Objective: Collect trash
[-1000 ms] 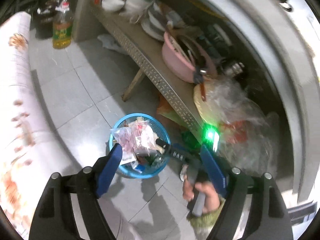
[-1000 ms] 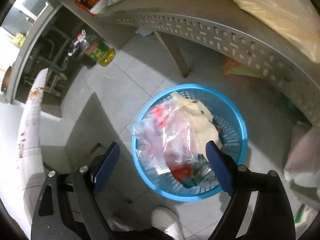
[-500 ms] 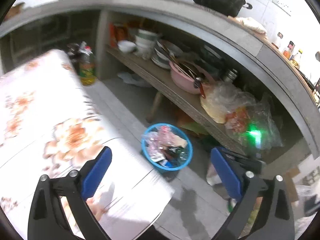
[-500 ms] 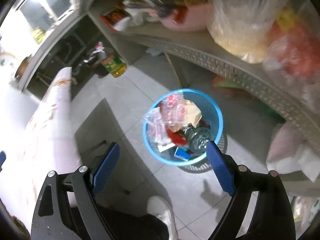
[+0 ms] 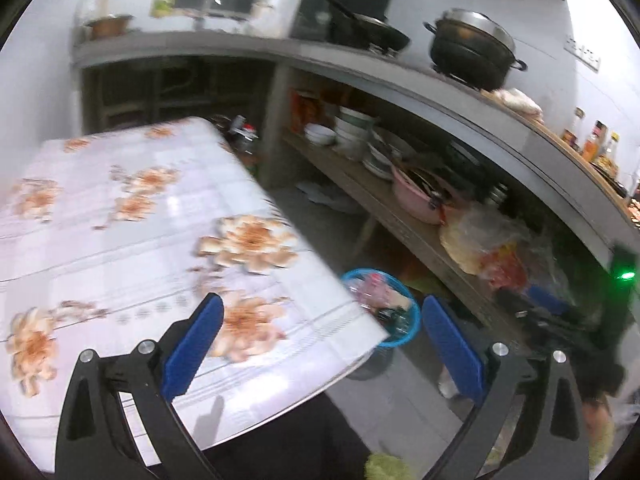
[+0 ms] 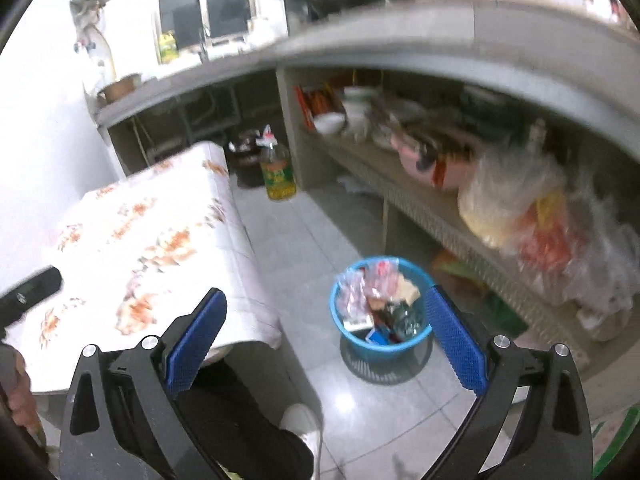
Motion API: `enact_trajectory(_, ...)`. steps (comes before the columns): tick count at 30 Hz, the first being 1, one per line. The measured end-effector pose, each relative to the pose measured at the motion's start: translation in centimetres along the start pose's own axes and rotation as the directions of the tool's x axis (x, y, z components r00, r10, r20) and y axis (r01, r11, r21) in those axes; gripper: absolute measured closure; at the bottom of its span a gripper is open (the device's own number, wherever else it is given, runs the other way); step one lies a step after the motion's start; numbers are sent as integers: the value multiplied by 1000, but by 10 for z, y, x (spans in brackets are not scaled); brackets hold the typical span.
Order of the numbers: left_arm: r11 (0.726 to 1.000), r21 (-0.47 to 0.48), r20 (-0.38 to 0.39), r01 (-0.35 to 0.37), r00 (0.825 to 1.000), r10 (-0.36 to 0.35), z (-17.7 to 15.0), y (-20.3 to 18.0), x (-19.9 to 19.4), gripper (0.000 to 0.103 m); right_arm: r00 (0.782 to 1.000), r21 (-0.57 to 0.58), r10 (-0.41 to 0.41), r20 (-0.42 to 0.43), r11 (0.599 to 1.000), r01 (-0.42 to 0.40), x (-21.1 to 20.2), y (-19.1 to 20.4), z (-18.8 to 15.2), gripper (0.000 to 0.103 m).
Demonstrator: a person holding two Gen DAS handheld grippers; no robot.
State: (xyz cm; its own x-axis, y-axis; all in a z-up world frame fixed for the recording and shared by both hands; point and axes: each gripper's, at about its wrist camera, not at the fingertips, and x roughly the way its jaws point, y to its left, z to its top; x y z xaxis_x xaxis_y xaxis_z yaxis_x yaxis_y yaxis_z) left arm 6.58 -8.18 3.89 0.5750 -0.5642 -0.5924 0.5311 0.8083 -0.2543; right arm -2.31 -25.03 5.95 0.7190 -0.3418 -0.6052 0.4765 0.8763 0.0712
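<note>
A blue plastic trash basket (image 6: 360, 346) stands on the tiled floor, full of plastic wrappers and other trash (image 6: 374, 296). It also shows in the left wrist view (image 5: 412, 320), partly hidden behind the table corner. My left gripper (image 5: 320, 344) is open and empty, raised above the near edge of the floral table (image 5: 120, 220). My right gripper (image 6: 324, 340) is open and empty, held well above the floor to the near left of the basket.
The floral-cloth table (image 6: 132, 240) stands left of the basket. A concrete counter with a shelf (image 6: 400, 184) of bowls, a pink basin (image 5: 420, 200) and plastic bags (image 6: 520, 208) runs along the right. An oil bottle (image 6: 276, 172) stands on the floor. Pots (image 5: 468, 52) sit on the counter.
Both grippers have risen and pulled back from the basket, staying open and empty. The basket now looks smaller and farther, and the tabletop has come into view.
</note>
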Motion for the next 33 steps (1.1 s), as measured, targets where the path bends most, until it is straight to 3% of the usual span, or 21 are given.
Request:
enact_trajectory(3,994,15,55,-105,993,104,-3,1,-17,6,998,-46,-13,69,999,16,-18,16,2,8)
enact_trajectory(5,983,25,104,-183,978,180,-7,0,-28,6,991,-84,-19,134,996,30,-31,28,0,8)
enact_trajectory(8,981,11,110,-194,975,191,-11,3,-37,6,982,-114,-36,187,992,58,-37,41,-6,8)
enact_trajectory(11,981,-31,62,-193,979,194,-13,9,-33,6,991,-125,-32,129,991,49,-29,50,-11,8)
enact_trajectory(16,956,-70,-39,-283,959,281,-32,16,-23,6,998,-125,-56,17,990,58,-16,59,-25,8)
enact_trajectory(19,927,-74,-95,-367,928,360,-43,24,-16,6,998,-114,-60,-22,992,58,-11,55,-33,8)
enact_trajectory(24,892,-109,-124,-440,896,427,-45,39,-16,6,991,-68,-118,-65,991,114,-9,43,-44,8)
enact_trajectory(33,890,-146,-173,-433,897,408,-48,38,-13,6,983,-33,-162,-91,987,160,-7,25,-51,8)
